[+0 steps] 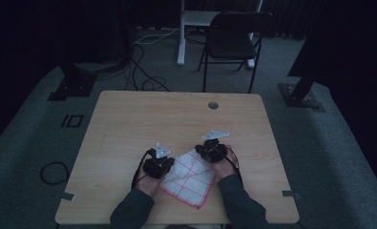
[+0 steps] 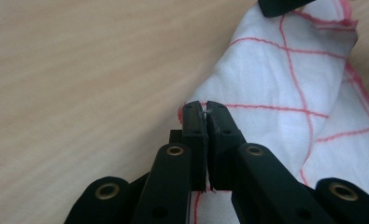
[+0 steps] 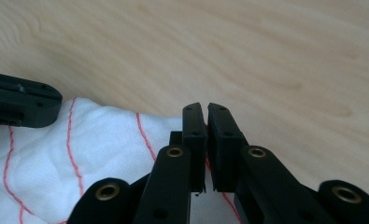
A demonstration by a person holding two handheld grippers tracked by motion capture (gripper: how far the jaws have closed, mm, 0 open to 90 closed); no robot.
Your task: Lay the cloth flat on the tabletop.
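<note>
Two grippers: my left gripper (image 1: 159, 164) and my right gripper (image 1: 212, 149) sit at the near half of the worktop (image 1: 143, 119), one at each far corner of the cloth (image 1: 188, 179).
Containers: none among the things I handle; the cloth lies straight on the wood.
Cloth, place: near edge of the worktop, between my two hands, turned so one corner points toward me.
Cloth, look: white with a thin red grid and a red stitched hem; in the left gripper view it (image 2: 285, 84) bulges up in soft folds by my jaws.
Left jaws: pressed together on a fold of the cloth's edge, a sliver of white caught between the tips (image 2: 204, 113).
Right jaws: drawn nearly together at the cloth's edge (image 3: 126, 135), a narrow slit left between them; whether fabric is caught there I cannot tell.
Materials: cloth is a fine weave, limp; worktop is pale wood grain, smooth, with rounded corners and a round grommet (image 1: 213, 105) at its far side; jaws are matte black with brass-ringed pivots.
</note>
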